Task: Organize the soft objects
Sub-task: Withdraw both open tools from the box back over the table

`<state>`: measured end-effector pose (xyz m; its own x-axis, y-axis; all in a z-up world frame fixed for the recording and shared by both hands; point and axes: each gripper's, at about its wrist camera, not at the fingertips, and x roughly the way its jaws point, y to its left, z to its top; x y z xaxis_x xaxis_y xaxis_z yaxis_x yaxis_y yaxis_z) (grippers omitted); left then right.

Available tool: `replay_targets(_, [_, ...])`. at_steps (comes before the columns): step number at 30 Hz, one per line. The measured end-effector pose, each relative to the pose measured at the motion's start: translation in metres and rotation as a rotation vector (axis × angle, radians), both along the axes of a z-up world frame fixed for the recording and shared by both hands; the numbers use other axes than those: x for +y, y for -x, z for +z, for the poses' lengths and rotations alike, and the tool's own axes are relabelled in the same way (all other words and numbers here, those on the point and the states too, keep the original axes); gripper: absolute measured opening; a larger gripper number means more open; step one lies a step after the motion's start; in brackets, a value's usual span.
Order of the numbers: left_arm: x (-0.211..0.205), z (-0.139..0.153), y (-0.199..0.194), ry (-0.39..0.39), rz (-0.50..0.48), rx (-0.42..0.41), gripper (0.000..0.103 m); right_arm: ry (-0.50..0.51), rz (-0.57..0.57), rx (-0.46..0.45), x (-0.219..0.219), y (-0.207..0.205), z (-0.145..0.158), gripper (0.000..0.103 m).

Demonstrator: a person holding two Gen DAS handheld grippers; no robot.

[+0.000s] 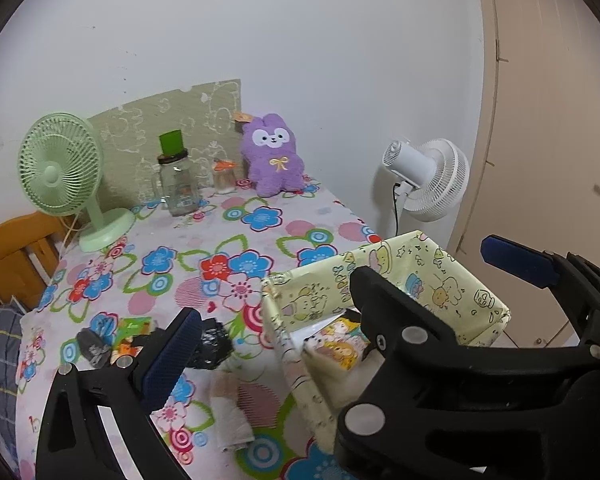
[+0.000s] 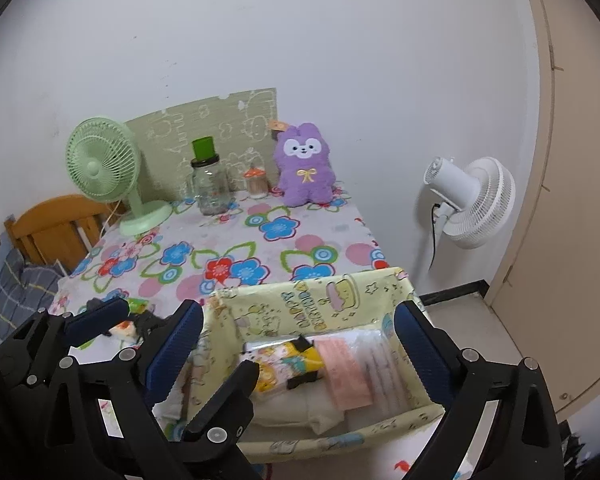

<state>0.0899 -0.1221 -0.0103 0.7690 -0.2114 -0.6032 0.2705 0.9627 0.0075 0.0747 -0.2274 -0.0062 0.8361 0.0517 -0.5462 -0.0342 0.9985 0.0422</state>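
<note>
Both grippers, left [image 1: 340, 292] and right [image 2: 300, 344], hang with jaws spread and empty over the yellow box [image 2: 380, 292] at the table's [image 2: 236, 240] near edge, purple plush [image 2: 305, 164] upright against the far wall.

Both views are evenly, softly lit. Edges are bent and darkened by the fisheye lens. The packets [image 2: 352, 372] in the box [image 2: 380, 292] are slightly blurred; faint shadows are cast.

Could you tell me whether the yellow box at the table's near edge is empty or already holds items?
Not empty: the box holds a yellow packet, a pink pack and white cloth.
</note>
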Motion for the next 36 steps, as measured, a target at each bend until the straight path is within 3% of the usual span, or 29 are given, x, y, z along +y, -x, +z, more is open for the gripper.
replay_targets(13, [0.037, 0.004, 0.027, 0.009, 0.028, -0.02, 0.103, 0.024, 0.046, -0.034, 0.04, 0.025, 0.006, 0.1])
replay_targets(19, [0.058, 0.0, 0.034, 0.034, 0.054, -0.01, 0.103, 0.027, 0.059, -0.004, 0.058, 0.03, 0.005, 0.1])
replay_targets(36, [0.108, -0.026, 0.048, 0.005, 0.157, 0.002, 0.103, -0.009, 0.136, 0.011, 0.109, 0.037, -0.023, 0.095])
